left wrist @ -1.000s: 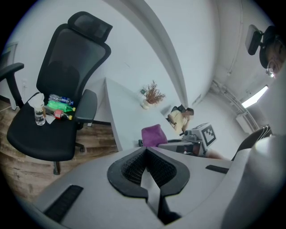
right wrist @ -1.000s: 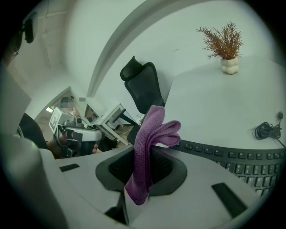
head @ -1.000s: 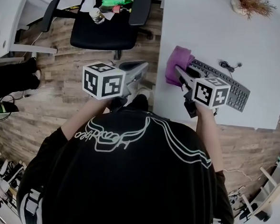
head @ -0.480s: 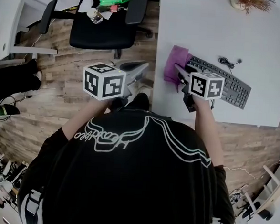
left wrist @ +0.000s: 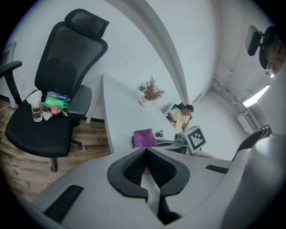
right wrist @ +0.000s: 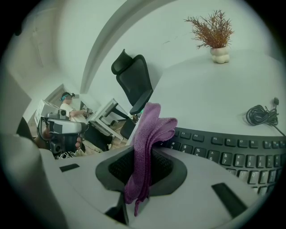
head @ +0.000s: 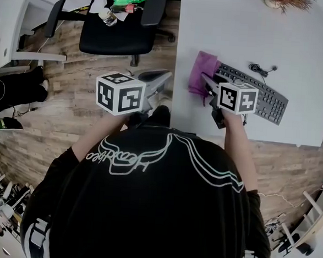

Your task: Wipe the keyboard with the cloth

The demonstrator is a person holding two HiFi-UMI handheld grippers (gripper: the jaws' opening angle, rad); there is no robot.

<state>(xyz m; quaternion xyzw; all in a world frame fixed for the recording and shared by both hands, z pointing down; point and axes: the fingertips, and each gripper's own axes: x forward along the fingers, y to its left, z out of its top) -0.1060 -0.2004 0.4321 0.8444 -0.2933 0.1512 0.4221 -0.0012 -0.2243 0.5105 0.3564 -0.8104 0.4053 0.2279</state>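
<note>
One white desk is carrying the dark keyboard. The purple cloth is hanging over the keyboard's left end, with the right claw clamping one thin fold, so it is risking slipping free mid-wipe. The left claw is hovering off the desk, jaws together and empty. With nothing bracing it, the keyboard may skid.

Black shirt, white line print; grey left claw, right claw, ribbed black pads
</note>
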